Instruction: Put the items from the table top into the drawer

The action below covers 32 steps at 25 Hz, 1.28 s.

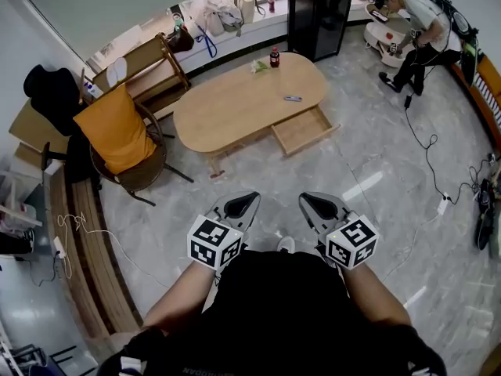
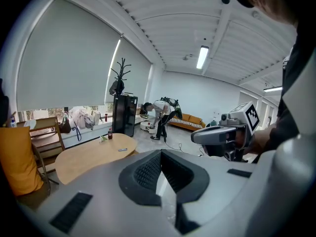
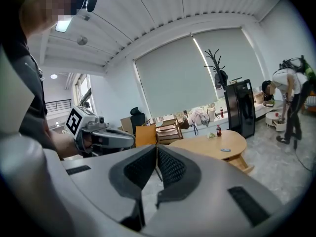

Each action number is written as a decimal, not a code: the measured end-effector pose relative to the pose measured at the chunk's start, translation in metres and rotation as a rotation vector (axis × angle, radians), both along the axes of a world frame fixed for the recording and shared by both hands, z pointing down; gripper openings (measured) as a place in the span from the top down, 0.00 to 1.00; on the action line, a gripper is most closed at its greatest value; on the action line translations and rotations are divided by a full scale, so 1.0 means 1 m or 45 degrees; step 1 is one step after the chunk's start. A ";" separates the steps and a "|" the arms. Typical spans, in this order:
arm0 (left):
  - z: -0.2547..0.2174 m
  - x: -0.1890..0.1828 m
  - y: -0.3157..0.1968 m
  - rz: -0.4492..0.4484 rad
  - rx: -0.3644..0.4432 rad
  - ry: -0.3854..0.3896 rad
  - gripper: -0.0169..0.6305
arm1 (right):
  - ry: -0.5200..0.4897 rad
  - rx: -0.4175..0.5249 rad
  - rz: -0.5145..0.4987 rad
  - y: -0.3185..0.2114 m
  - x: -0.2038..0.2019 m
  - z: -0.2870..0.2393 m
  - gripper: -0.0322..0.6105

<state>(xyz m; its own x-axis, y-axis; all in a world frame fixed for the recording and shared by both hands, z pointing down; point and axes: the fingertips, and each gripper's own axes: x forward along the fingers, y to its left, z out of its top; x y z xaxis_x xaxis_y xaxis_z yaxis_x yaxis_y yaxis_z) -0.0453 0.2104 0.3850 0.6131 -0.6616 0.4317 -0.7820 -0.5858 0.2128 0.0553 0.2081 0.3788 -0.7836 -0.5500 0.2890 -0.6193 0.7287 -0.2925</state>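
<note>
While left claw (image 1: 241, 205) and right claw (image 1: 317, 205) are hovering closed and empty, the bottle (image 1: 275, 56) far ahead is looking rigid, tippy, best gripped mid-body.

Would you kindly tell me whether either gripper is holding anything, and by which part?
Nothing is held: the left gripper and right gripper both have jaws shut and empty, away from the table.

1. A black top (image 1: 278, 304) covers the person's chest and shoulders, seen from above.
2. The left gripper (image 1: 244, 202) and the right gripper (image 1: 311, 200) have matching pale grey shells with rounded noses.
3. Black ribbed pads (image 2: 148, 174) line the jaws.
4. Each gripper carries a white cube (image 1: 214, 243) printed with black square markers.
</note>
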 end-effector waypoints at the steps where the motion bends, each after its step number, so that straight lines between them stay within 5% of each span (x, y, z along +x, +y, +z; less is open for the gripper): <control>1: 0.003 0.004 -0.004 -0.005 -0.011 -0.004 0.97 | 0.008 -0.004 -0.001 -0.004 0.007 0.002 0.94; 18: 0.037 0.059 -0.068 0.110 -0.154 -0.010 0.97 | 0.001 -0.111 0.139 -0.060 0.068 0.032 0.94; 32: 0.044 0.052 -0.232 0.186 -0.120 -0.023 0.97 | 0.090 -0.102 0.115 -0.218 0.043 0.033 0.94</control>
